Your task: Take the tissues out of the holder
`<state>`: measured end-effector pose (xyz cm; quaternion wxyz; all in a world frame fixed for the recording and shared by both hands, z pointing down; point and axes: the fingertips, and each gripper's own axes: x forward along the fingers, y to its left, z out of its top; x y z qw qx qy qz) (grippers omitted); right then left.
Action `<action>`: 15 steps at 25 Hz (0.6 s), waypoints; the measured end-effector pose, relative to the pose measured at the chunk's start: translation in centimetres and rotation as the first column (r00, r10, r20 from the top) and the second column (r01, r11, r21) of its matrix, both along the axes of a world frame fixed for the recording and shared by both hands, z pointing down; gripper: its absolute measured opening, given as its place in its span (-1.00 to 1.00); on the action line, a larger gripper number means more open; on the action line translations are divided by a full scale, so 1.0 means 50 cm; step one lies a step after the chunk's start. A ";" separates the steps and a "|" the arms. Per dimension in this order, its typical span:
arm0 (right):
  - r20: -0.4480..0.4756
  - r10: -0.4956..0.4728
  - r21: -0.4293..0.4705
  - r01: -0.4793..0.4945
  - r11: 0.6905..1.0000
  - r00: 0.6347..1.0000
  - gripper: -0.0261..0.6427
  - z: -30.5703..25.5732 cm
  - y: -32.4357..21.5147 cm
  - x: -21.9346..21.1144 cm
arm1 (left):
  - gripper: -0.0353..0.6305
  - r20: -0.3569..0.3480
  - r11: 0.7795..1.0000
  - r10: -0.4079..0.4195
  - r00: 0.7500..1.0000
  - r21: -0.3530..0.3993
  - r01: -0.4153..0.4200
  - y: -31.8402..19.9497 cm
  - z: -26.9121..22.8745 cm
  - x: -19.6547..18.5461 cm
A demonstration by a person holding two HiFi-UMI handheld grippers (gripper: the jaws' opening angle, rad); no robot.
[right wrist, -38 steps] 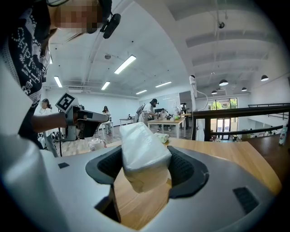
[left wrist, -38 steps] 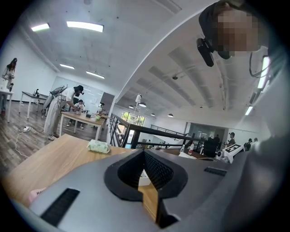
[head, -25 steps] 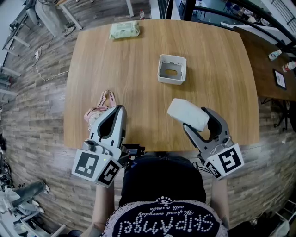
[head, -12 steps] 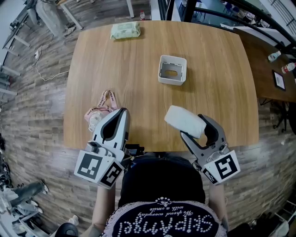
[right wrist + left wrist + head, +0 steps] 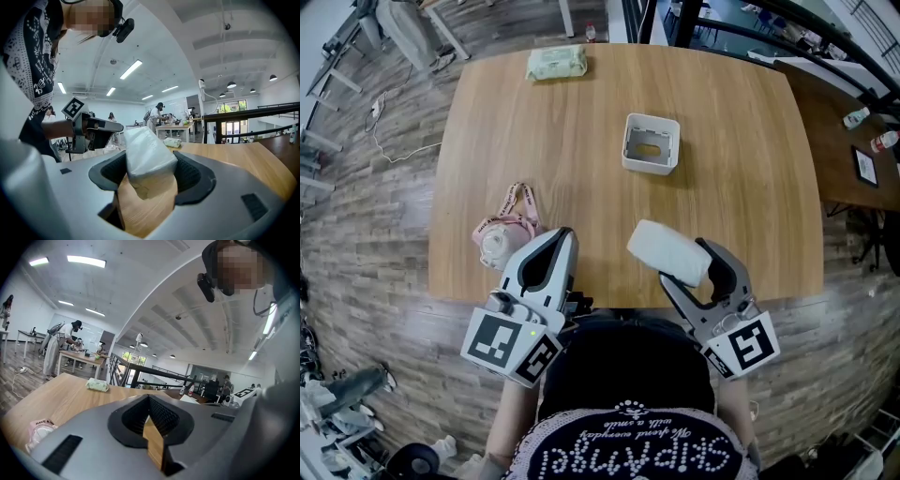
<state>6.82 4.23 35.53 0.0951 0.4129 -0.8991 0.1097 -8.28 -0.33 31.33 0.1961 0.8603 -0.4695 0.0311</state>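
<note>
The white tissue pack (image 5: 668,253) hangs just above the table's near edge, and my right gripper (image 5: 682,261) is shut on it. In the right gripper view the tissue pack (image 5: 147,159) fills the space between the dark pads (image 5: 194,176). The white square tissue holder (image 5: 651,142) stands empty in the middle of the table, well beyond both grippers. My left gripper (image 5: 564,236) is shut and holds nothing, at the near edge left of the pack. In its own view the left gripper (image 5: 149,398) has its tips together.
A green wipes pack (image 5: 556,62) lies at the table's far edge. A pink pouch with a lanyard (image 5: 502,234) lies close to the left of my left gripper. A second table (image 5: 853,141) with small bottles stands at the right. People work at tables in the background.
My right gripper has drawn the tissue pack a little left and nearer the table's front edge. My left gripper has shifted slightly to the right.
</note>
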 end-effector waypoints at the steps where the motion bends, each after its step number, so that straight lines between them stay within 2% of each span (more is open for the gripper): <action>1: 0.001 0.001 -0.001 -0.001 1.000 1.000 0.00 0.000 0.000 0.000 | -0.88 -0.001 1.000 0.005 1.000 -0.004 -0.005 0.003 0.001 0.003; 7: 0.007 0.006 -0.004 -0.006 1.000 1.000 0.00 0.001 -0.003 -0.004 | -0.88 -0.006 1.000 0.026 1.000 -0.006 -0.026 0.003 0.003 0.017; 15: 0.006 0.007 -0.009 -0.007 1.000 1.000 0.00 0.006 -0.004 -0.009 | -0.88 0.000 1.000 -0.008 1.000 -0.007 0.008 -0.005 0.006 -0.007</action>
